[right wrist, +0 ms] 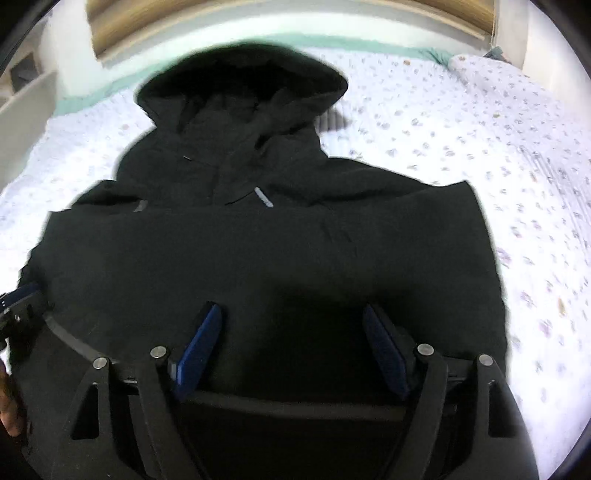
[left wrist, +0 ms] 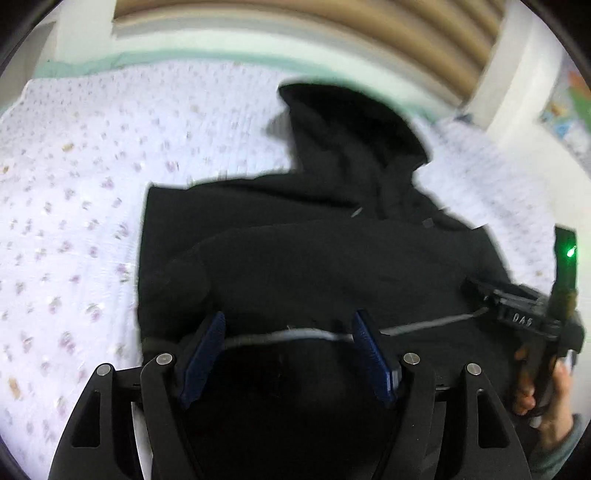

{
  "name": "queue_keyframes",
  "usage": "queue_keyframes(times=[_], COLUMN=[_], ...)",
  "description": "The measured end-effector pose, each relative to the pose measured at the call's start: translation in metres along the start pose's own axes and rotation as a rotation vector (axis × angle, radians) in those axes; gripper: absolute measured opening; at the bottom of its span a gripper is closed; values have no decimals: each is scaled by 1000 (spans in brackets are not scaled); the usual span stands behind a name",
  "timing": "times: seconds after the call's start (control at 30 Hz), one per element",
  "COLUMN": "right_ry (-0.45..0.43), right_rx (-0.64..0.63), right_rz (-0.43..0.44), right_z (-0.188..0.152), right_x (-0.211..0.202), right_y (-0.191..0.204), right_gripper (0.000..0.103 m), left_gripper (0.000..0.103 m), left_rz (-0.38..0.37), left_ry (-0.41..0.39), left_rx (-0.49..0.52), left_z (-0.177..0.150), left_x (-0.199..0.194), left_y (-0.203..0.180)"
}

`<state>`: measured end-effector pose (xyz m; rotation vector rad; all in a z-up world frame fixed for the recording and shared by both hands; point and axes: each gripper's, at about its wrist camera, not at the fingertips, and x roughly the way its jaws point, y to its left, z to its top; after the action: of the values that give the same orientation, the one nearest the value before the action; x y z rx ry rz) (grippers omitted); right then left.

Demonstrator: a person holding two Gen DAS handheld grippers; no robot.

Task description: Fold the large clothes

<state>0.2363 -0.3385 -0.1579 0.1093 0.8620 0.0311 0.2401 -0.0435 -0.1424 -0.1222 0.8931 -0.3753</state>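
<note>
Jacket (right wrist: 266, 251) spread flat on the bed (right wrist: 480, 147), hood (right wrist: 243, 81) at the far end toward the headboard (right wrist: 258, 14). Left gripper (left wrist: 288, 347) and right gripper (right wrist: 291, 339) side by side above the near hem, jaws apart.

Legible text: one mark only; pale raised letters "DAS" on the black body of the right gripper (left wrist: 521, 317), seen at the right edge of the left wrist view; slightly blurred, reading fairly sure; jacket (right wrist: 273, 258) shows pale tabs, no readable print; right wrist view: no text legible.
</note>
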Motion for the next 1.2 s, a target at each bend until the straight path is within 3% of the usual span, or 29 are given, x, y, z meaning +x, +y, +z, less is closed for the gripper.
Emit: queue_keyframes(times=[0.07, 0.13, 0.2, 0.27, 0.37, 0.47, 0.6, 0.8, 0.9, 1.03, 1.2], right_ry=[-54, -96, -88, -18, -71, -115, -133, -147, -163, -143, -80], right_rx=[-35, -71, -70, -59, -50, -47, -44, -28, -23, 6, 15], right_rz=[1, -57, -99, -139, -103, -124, -130, -126, -95, -60, -34], right_z=[-10, -26, -35, -50, -68, -73, -76, -80, -83, -80, -45], right_x=[-27, -50, -52, -30, -19, -20, -23, -28, -38, -46, -67], right_y=[4, 3, -3, -17, -28, -27, -25, -27, -27, -30, -25], right_gripper=[80, 80, 80, 74, 73, 74, 75, 77, 80, 82, 79], left_gripper=[72, 72, 72, 72, 72, 72, 72, 72, 72, 72, 72], left_rz=[-51, -46, 11, 30, 76, 120, 95, 119, 87, -1, -9], left_ry=[-62, -75, -27, 28, -13, -48, -75, -100, -139, -129, -138], left_rx=[-5, -31, -62, -84, -23, 15, -2, 22, 21, -33, -49], left_z=[-8, -16, -23, -34, -44, -51, -53, -55, -56, -45, 11], left_x=[-26, -36, -24, 1, 7, 7, 1, -8, -21, -47, -86], left_y=[-1, 4, 12, 24, 16, 10, 16, 9, 6, 13, 2])
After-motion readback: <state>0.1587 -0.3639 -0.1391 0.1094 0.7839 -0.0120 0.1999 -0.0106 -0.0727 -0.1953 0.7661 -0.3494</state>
